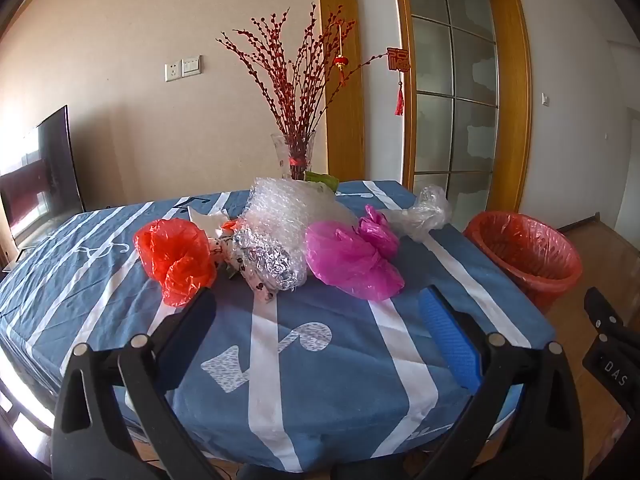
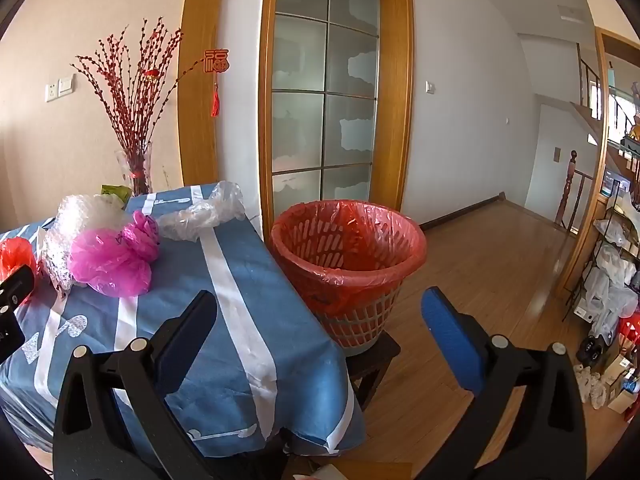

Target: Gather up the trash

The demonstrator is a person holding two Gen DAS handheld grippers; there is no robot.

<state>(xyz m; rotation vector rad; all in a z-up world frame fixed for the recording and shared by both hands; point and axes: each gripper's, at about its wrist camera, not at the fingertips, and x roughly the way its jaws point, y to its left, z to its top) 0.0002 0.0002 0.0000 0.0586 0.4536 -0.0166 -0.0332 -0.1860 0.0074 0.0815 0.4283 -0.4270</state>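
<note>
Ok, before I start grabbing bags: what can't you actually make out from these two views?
- Bottom of the bin: hidden by its red liner and rim in both views, so contents unknown.
- Items under the bubble wrap: left wrist view, covered by it and by foil.
- Red bag: right wrist view, cut off by the left edge and the left gripper.
- Green packet by the vase: mostly hidden behind the bubble wrap.
</note>
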